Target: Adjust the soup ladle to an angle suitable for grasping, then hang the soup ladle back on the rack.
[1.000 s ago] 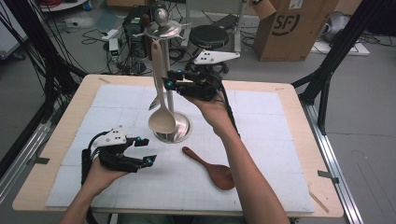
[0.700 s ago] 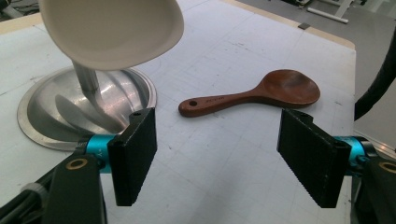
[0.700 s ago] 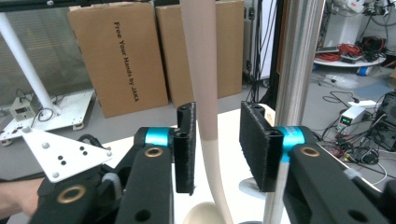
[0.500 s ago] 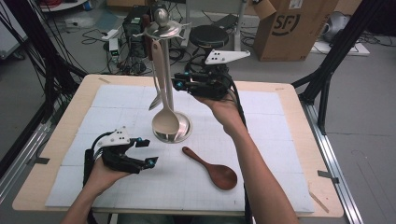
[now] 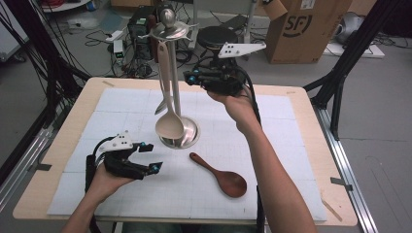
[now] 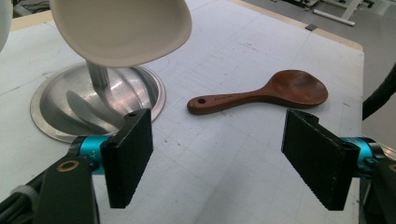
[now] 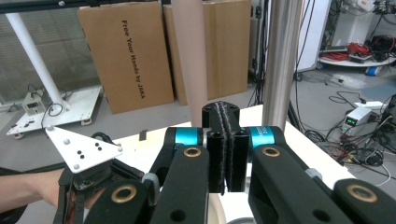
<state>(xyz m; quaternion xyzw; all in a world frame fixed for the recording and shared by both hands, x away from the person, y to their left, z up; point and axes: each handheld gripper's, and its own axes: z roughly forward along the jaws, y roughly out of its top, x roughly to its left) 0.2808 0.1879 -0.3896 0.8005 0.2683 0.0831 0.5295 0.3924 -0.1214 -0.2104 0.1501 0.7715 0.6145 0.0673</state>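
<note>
A steel utensil stand (image 5: 180,137) rises from the middle of the white mat. From its top hangs a cream spoon (image 5: 169,125), whose bowl (image 6: 121,28) is just above the base. A brown wooden spoon (image 5: 221,175) lies flat on the mat in front of the stand (image 6: 261,93). My right gripper (image 5: 190,77) is raised just right of the pole; its jaws have just been closing and are shut (image 7: 224,154) on nothing, with the cream handle (image 7: 189,60) beyond them. My left gripper (image 5: 148,156) rests low at the front left, open (image 6: 224,158) after widening slightly, facing the brown spoon.
The white mat (image 5: 121,111) covers most of the wooden table (image 5: 311,145). Behind the table are a black stool (image 5: 216,36), a cardboard box (image 5: 301,29) and cables on the floor. Black frame legs stand at both sides.
My right gripper has drawn slightly away from the cream spoon's handle and risen a little, and its jaws have shut. The left hand has stayed put.
</note>
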